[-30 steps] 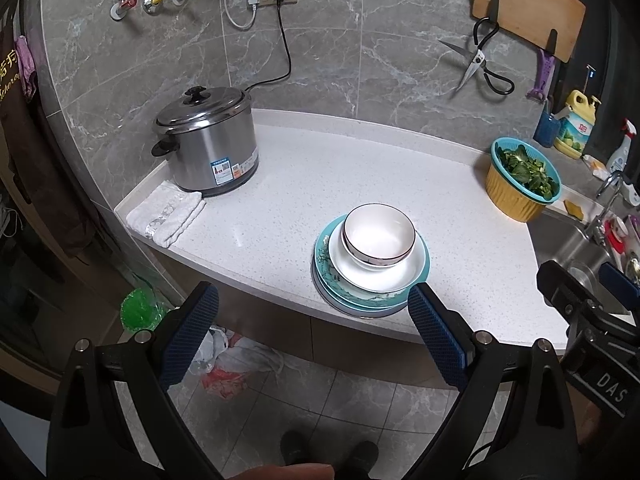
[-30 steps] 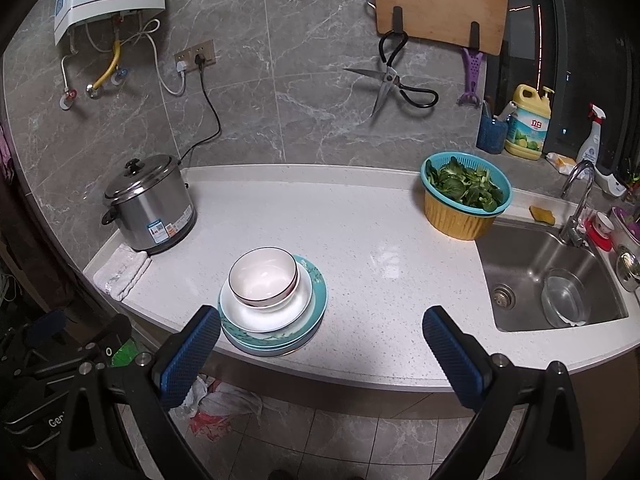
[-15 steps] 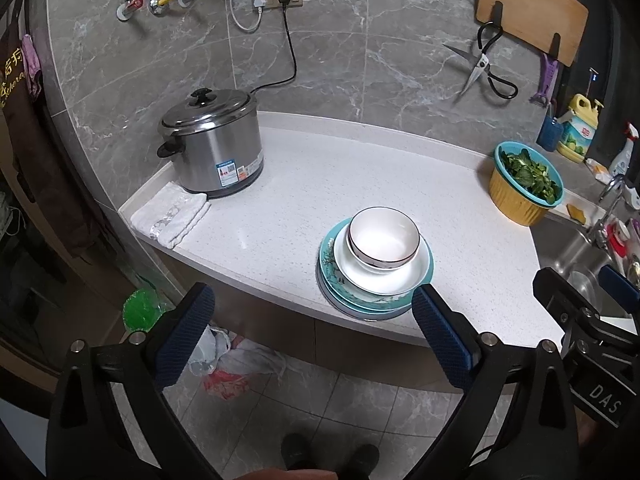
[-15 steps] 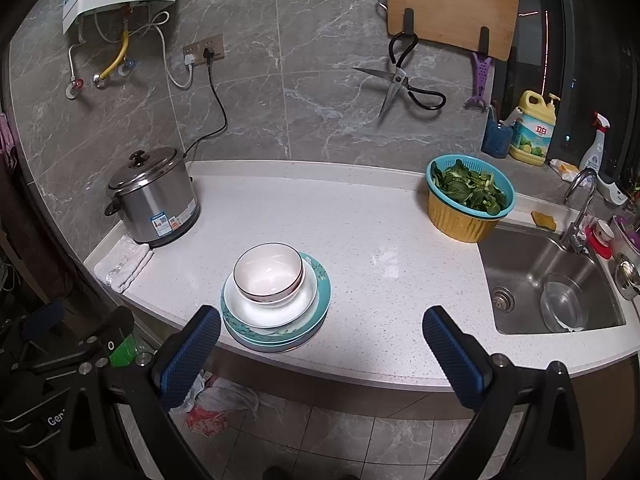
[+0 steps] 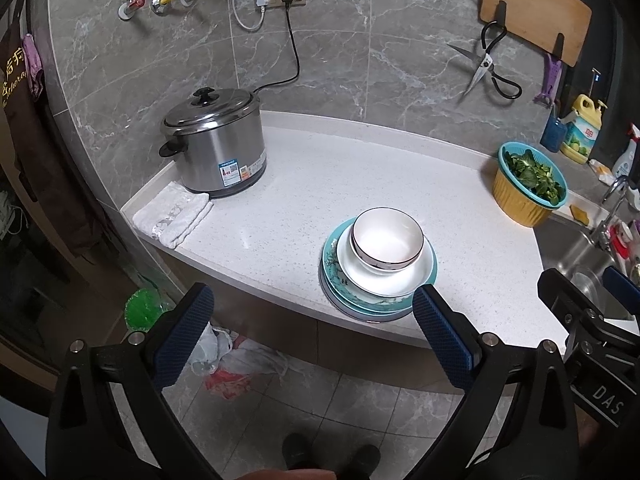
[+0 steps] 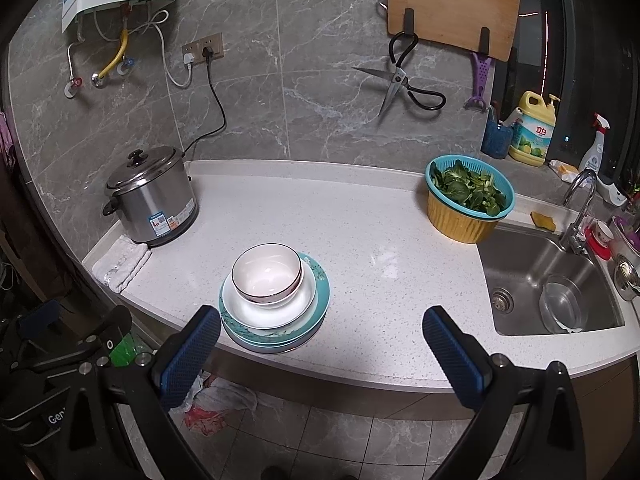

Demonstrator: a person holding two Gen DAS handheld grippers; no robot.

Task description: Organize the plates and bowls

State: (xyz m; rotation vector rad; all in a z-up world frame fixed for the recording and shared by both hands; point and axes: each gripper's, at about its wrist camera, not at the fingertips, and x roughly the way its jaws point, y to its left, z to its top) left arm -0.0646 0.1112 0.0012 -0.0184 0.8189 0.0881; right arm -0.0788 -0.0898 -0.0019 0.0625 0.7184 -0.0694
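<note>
bowl (image 5: 387, 239): glazed, slippery, breakable; take by rim
plates (image 5: 378, 286): heavy stacked; near surface (image 5: 304, 184) edge
left tool (image 5: 312, 330): spread apart, empty
right tool (image 6: 320, 346): spread apart, empty

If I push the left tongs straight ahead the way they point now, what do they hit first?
Probably the front edge of the countertop, left of the stack of plates with the white bowl. The open left tongs hang over the floor, short of the counter. Depth is unclear.
</note>
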